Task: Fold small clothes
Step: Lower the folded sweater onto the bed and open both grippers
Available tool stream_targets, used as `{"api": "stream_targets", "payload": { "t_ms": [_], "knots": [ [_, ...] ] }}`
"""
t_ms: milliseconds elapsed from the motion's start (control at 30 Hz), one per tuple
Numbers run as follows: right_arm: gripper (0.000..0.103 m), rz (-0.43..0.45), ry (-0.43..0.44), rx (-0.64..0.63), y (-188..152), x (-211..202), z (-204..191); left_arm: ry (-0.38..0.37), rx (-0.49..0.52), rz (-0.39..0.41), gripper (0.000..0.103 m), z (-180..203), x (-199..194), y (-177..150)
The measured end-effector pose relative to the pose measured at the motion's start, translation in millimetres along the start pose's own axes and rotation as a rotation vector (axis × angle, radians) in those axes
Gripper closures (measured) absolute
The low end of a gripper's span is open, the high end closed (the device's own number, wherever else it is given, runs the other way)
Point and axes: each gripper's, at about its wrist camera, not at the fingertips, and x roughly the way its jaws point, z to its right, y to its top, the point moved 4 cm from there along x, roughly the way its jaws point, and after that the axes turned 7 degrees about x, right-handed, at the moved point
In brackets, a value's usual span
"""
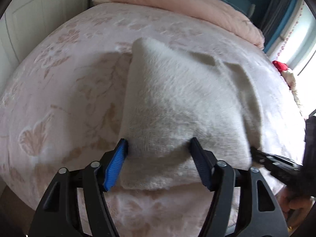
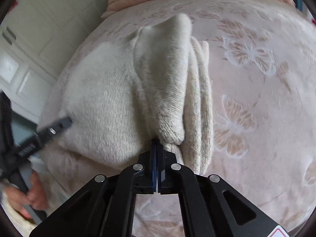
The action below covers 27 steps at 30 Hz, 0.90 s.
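A cream knitted sweater lies partly folded on a pink bed blanket. My left gripper is open, its jaws wide apart on either side of the sweater's near edge, nothing pinched. My right gripper is shut on a bunched edge of the sweater, with a raised fold of knit standing up just beyond the fingertips. The right gripper also shows in the left wrist view at the sweater's right corner. The left gripper shows in the right wrist view at the sweater's left side.
A pink quilt is heaped at the far end of the bed. White cupboard doors stand to the left. A window with curtains is to the right. A red item lies at the bed's right edge.
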Motion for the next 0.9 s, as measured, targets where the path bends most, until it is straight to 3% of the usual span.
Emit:
{"api": "stream_targets", "payload": {
  "t_ms": [133, 267, 433, 500, 567, 633, 700, 833, 900],
  "knots": [
    [0.103, 0.083, -0.025, -0.036, 2.0, -41.3, -13.6, -0.027, -0.044, -0.023, 0.034, -8.3, -3.3, 1.4],
    [0.095, 0.158, -0.059, -0.065, -6.0, -75.5, -18.9, -0.007, -0.024, 0.025, 0.036, 3.4, -36.4, 0.0],
    [0.094, 0.197, -0.125, -0.084, -16.7, -89.0, -14.5, -0.008, 0.012, 0.060, 0.036, 23.5, -62.3, -4.5],
    [0.086, 0.205, -0.121, -0.062, -22.1, -90.3, -6.2, -0.005, 0.016, 0.063, 0.036, 29.6, -67.9, -7.6],
    [0.056, 0.209, -0.103, -0.025, -21.9, -88.0, 4.4, -0.007, 0.011, 0.058, 0.035, 31.0, -70.4, -9.2],
    [0.050, 0.206, -0.078, 0.017, -14.4, -81.3, 16.0, -0.029, -0.020, 0.052, 0.021, 26.1, -69.9, -10.5],
    [0.045, 0.182, -0.041, 0.054, -5.5, -70.2, 25.4, -0.083, -0.078, 0.051, 0.014, 15.1, -65.1, -11.3],
    [0.035, 0.109, 0.007, 0.129, 23.0, -27.0, 37.1, -0.195, -0.233, -0.001, 0.014, -11.8, -30.4, -9.1],
    [0.033, 0.046, 0.039, 0.188, 32.7, 4.3, 41.9, -0.186, -0.232, -0.040, 0.024, -16.9, -6.1, -8.0]
  ]
}}
